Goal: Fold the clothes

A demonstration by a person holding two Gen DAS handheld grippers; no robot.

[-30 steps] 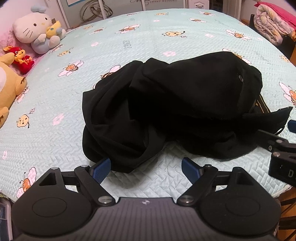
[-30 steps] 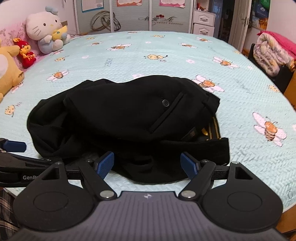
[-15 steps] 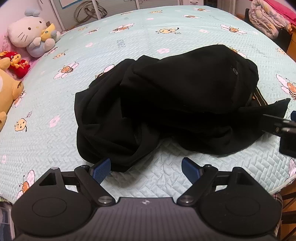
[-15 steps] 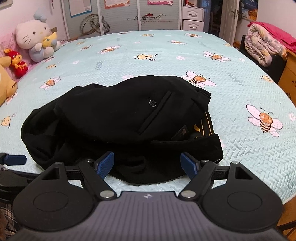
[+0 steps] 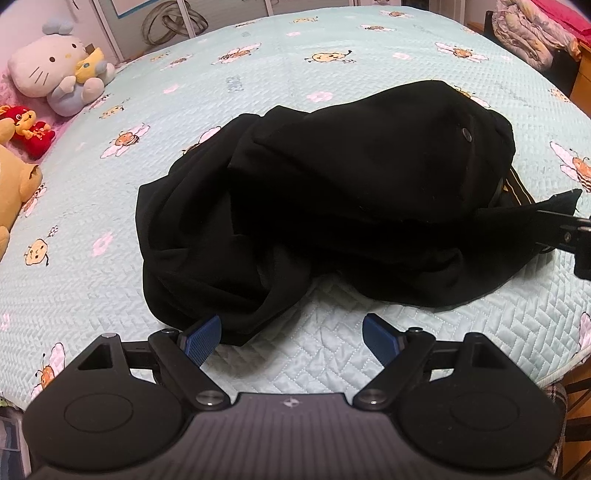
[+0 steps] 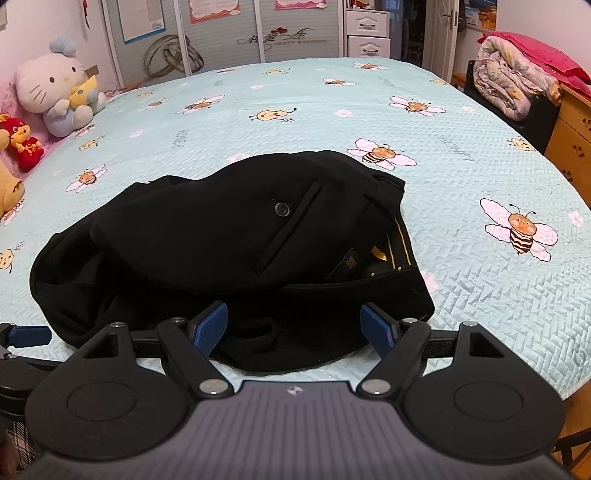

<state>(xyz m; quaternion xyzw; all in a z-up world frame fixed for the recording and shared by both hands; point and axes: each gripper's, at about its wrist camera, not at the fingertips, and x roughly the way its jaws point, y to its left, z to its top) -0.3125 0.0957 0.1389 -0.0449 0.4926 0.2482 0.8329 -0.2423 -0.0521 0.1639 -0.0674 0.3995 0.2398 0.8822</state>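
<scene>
A crumpled pair of black trousers (image 5: 332, 199) lies in a heap near the front edge of the bed; the right wrist view shows its buttoned back pocket (image 6: 280, 210) and gold-lined waistband (image 6: 399, 243). My left gripper (image 5: 291, 338) hovers open over the quilt just in front of the heap's left fold, its left pad at the cloth's edge. My right gripper (image 6: 295, 328) is open too, low over the heap's near hem, with black cloth showing between its blue pads. Neither holds anything. Part of the right gripper (image 5: 569, 232) shows at the left view's right edge.
The bed has a pale blue bee-print quilt (image 6: 332, 110). Plush toys (image 6: 55, 92) sit at the far left. A bundled duvet (image 6: 517, 74) and a wooden dresser (image 6: 572, 136) stand to the right. Wardrobe doors (image 6: 258, 33) close off the far side.
Both grippers have tilted and pulled back a little, so the trousers sit slightly farther and higher in each view. The heap itself has not moved. Both stay open.
</scene>
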